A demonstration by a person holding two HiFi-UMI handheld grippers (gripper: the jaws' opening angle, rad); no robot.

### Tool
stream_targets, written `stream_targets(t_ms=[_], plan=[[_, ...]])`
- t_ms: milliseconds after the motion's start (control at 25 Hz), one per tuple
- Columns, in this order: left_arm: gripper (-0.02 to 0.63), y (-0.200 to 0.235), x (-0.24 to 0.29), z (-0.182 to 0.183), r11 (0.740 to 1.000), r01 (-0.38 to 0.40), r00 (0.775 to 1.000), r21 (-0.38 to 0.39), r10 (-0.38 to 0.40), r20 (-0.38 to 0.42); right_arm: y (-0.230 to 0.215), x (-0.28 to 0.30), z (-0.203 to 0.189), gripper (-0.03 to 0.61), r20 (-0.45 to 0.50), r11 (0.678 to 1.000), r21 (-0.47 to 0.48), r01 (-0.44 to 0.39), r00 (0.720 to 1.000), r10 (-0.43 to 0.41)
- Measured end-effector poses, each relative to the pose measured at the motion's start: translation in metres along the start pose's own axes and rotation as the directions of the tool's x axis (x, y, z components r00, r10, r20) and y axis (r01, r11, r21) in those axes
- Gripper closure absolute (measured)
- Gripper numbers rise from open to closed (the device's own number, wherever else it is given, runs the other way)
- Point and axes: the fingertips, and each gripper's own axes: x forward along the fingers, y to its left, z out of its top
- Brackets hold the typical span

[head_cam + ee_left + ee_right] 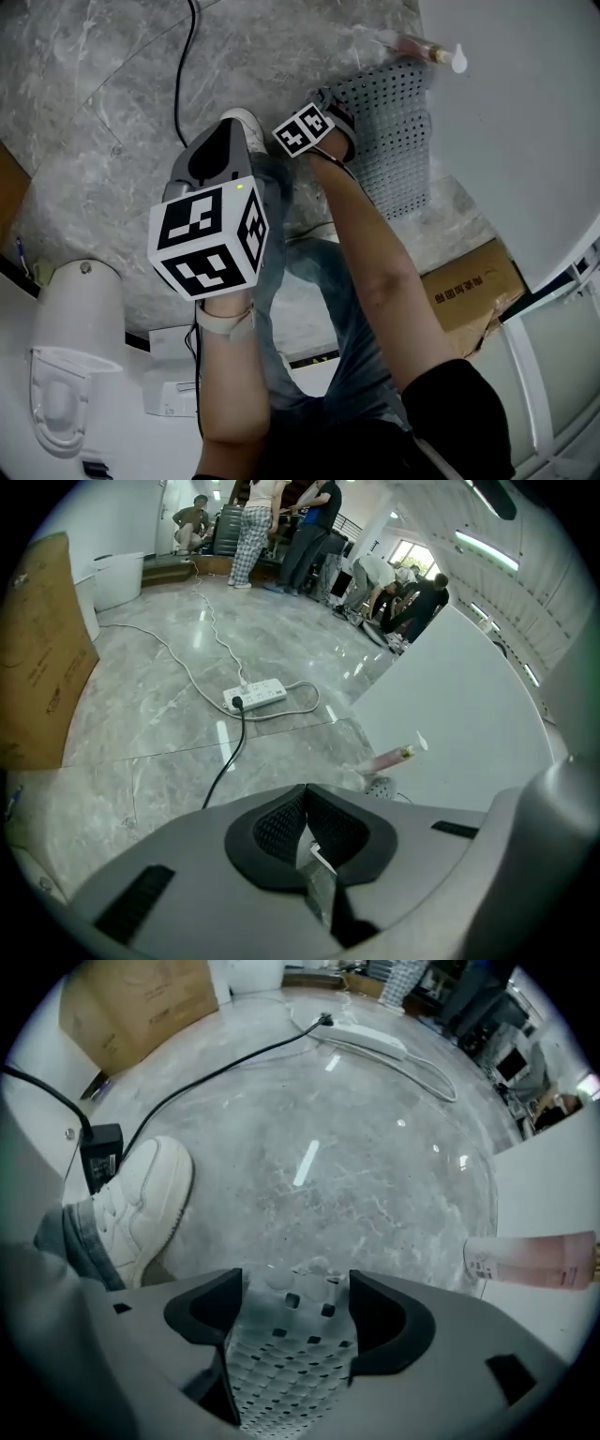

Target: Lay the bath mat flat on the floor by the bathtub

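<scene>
The floor [94, 75] is polished grey marbled stone, glossy enough to mirror lights. The bath mat [286, 1363] looks like translucent grey rubbery plastic, dimpled and punched with holes. The bathtub [525, 141] wall is smooth white. The cardboard box [469, 286] is matt brown. The left gripper [305, 799] has a matt grey plastic shell and black ribbed fingers [277, 827].

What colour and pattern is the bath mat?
The bath mat is pale grey with rows of small holes; clearest in the head view.

Head view looks down; gripper views share floor [356, 1147].
</scene>
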Motion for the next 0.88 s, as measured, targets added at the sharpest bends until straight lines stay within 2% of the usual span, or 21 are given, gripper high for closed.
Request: stream_targets(t_ms=[80, 120, 160, 280, 320, 360, 520, 640, 720, 880], plan=[[0.595, 0.002, 0.0, 0.0, 1.0, 0.002, 1.0, -0.01, -0.002, 0.003, -0.001, 0.0, 0.0, 0.212, -0.024, 1.0, -0.006, 0.0, 1.0, 0.0], [0.595, 0.002, 0.0, 0.0, 1.0, 0.005, 1.0, -0.018, -0.005, 0.004, 0.0, -0.001, 0.001, 0.233, -0.024, 1.0, 0.011, -0.007, 1.0, 0.008], [0.595, 0.001, 0.0, 0.0, 1.0, 0.008, 1.0, -0.025, -0.008, 0.005, 0.001, -0.004, 0.001, 0.294, -0.021, 0.999, 0.032, -0.014, 1.0, 0.015], [0.595, -0.001, -0.001, 0.002, 0.999, 0.018, 1.0, -0.035, -0.017, 0.011, 0.001, -0.016, 0.004, 0.331, 0.017, 0.995, 0.099, -0.008, 1.0, 0.006], [0.595, -0.002, -0.001, 0.002, 0.999, 0.021, 1.0, -0.038, -0.02, 0.013, -0.001, -0.022, 0.005, 0.426, 0.042, 0.992, 0.128, 0.003, 0.999, -0.008], [0.595, -0.004, -0.001, 0.002, 0.999, 0.023, 1.0, -0.04, -0.023, 0.014, -0.004, -0.028, 0.005, 0.454, 0.067, 0.987, 0.16, 0.02, 0.997, -0.031], [0.595, -0.008, 0.0, -0.001, 0.999, 0.034, 0.999, -0.039, -0.034, 0.009, -0.017, -0.056, 0.012, 0.463, 0.194, 0.948, 0.314, 0.053, 0.974, -0.118], [0.595, -0.012, 0.001, -0.003, 0.999, 0.041, 0.999, -0.031, -0.041, 0.007, -0.017, -0.077, 0.016, 0.546, 0.308, 0.896, 0.443, 0.007, 0.938, -0.159], [0.595, -0.014, 0.001, -0.005, 0.999, 0.045, 0.999, -0.024, -0.045, 0.002, -0.01, -0.074, 0.012, 0.545, 0.331, 0.876, 0.48, -0.035, 0.933, -0.144], [0.595, -0.017, 0.002, -0.006, 0.998, 0.052, 0.999, -0.021, -0.052, -0.002, -0.005, -0.049, 0.014, 0.531, 0.35, 0.871, 0.474, -0.13, 0.935, -0.051]])
